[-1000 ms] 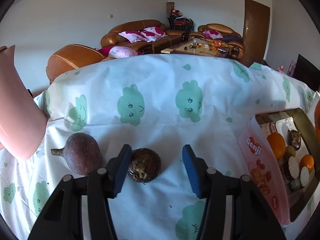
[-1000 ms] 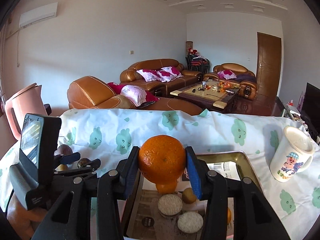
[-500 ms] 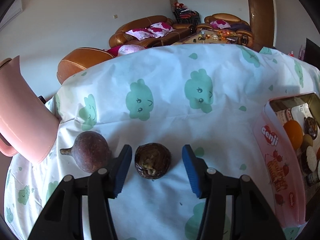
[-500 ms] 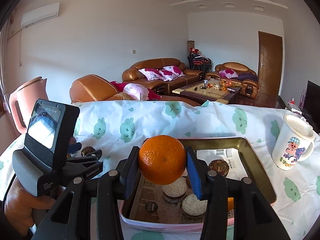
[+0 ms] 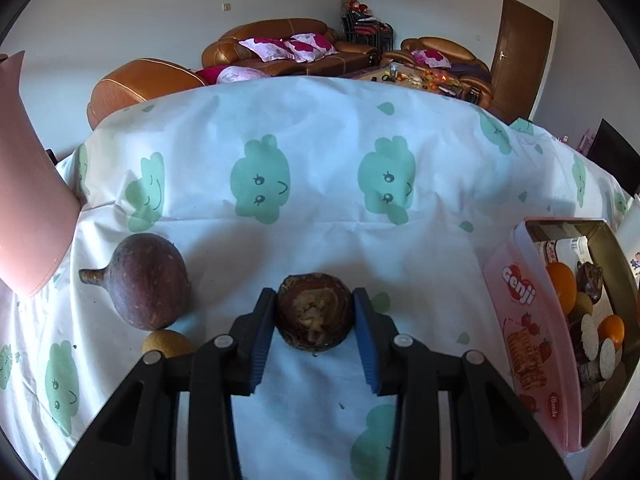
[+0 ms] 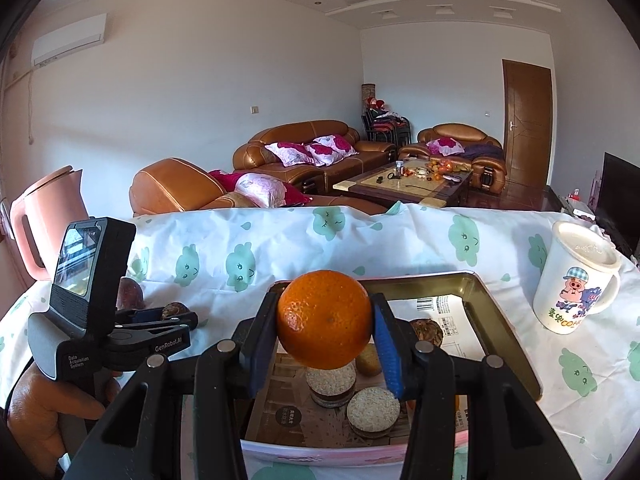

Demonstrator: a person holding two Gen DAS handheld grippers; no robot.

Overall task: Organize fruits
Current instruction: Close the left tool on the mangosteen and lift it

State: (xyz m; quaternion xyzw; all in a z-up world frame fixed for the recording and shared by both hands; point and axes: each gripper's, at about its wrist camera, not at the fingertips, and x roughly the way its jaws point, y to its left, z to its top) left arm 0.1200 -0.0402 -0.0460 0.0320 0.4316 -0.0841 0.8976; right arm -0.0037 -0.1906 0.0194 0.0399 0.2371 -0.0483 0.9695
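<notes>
Two pick-ups are in hand at once, one per hand. The left gripper (image 5: 314,320) has just been closing its jaws, and the blue pads now sit against both sides of a small dark-brown fruit (image 5: 315,311) with a rough pale centre. That fruit rests on the cloud-print cloth (image 5: 320,176) covering the surface, so the grasp is made but the lift is not yet begun.

Just to its left lies a larger reddish-brown fruit with a stub stem (image 5: 146,280), and a small yellow fruit (image 5: 162,342) peeks out beneath it, touching or nearly so. Both are loose on the cloth.

The right gripper (image 6: 325,330) has its jaws clamped partway open on an orange (image 6: 324,319), held in the air above the near end of the tin box (image 6: 506,336). The box already carries round rice cakes (image 6: 373,406), another dark fruit, and other pieces.

Judgement on the next move: the orange wants lowering into a free spot in the box and releasing without striking the stacked cakes. The dark-brown fruit then needs a straight lift clear of its neighbours and a carry to the right, where the box stands. Its rounded skin may slip if the hold is light. A pink jug (image 5: 28,200) stands at the far left, a pig-print mug (image 6: 576,278) to the right of the box; neither obstructs.
</notes>
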